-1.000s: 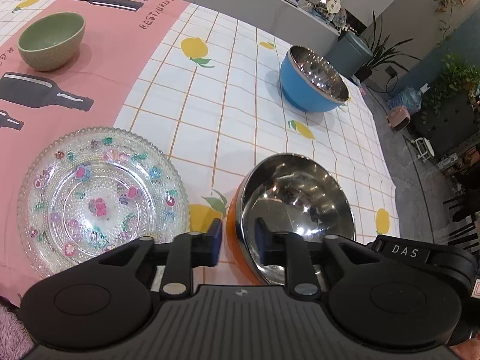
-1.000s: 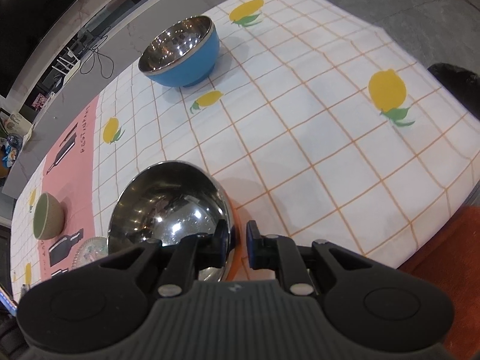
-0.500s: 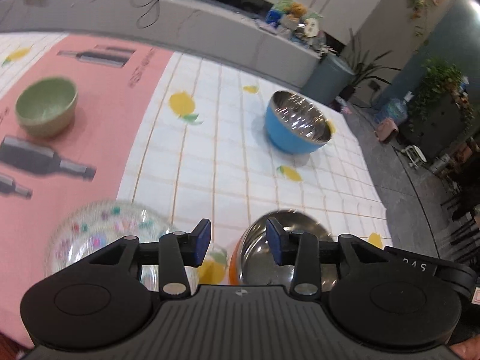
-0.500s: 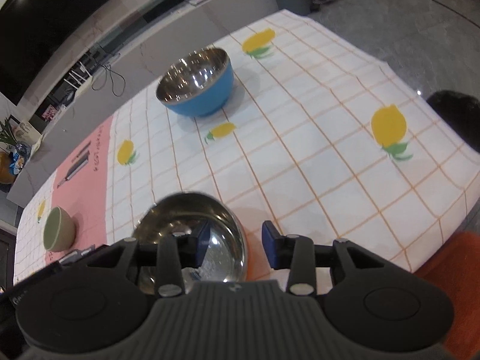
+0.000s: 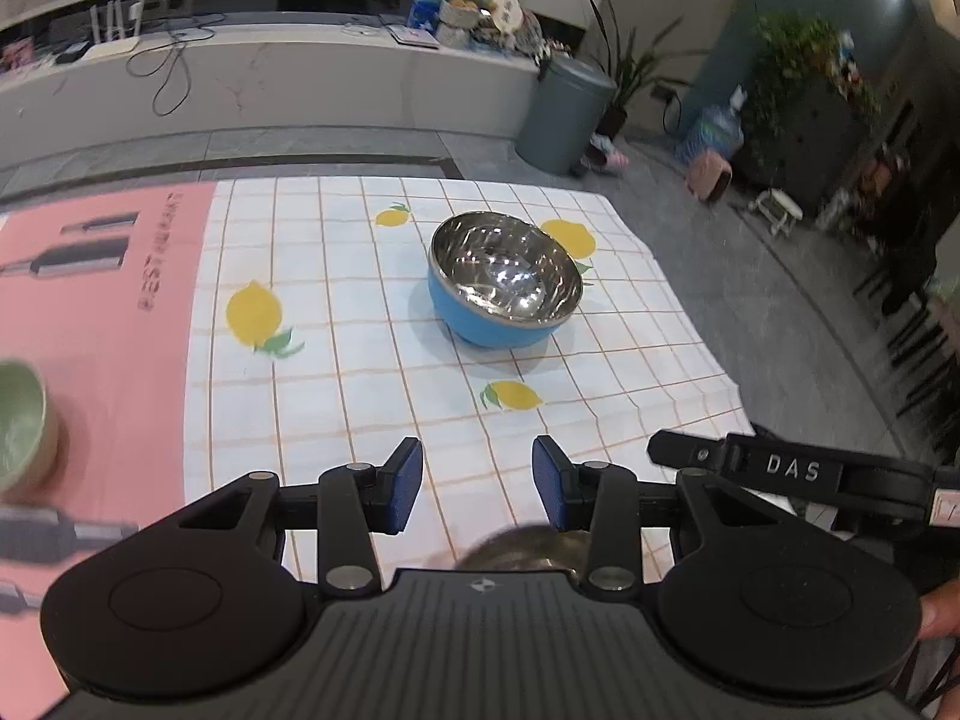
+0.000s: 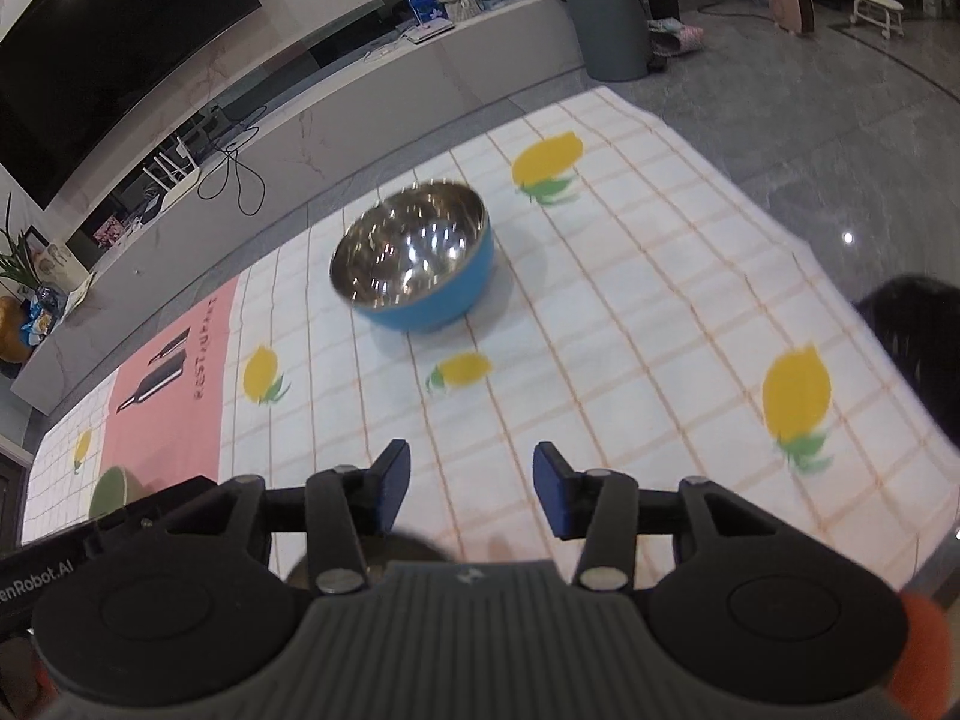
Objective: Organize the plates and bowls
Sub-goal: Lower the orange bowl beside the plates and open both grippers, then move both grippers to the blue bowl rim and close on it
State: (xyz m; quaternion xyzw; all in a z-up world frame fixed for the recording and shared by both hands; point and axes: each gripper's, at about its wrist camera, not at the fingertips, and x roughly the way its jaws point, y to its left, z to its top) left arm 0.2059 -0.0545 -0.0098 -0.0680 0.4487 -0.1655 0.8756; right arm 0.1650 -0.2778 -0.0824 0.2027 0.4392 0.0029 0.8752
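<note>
Two grippers, left gripper [image 5: 477,480] parted and empty, right gripper [image 6: 471,489] opening its jaws on nothing, are hovering over the worktop [image 5: 372,372], facing the blue steel-lined bowl [image 5: 505,278] sitting well ahead, likely next for stacking.

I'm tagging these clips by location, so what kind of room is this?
Probably a home living room: a big dark television over a long low ledge, houseplants, and a lemon-print tablecloth holding a blue bowl.
</note>
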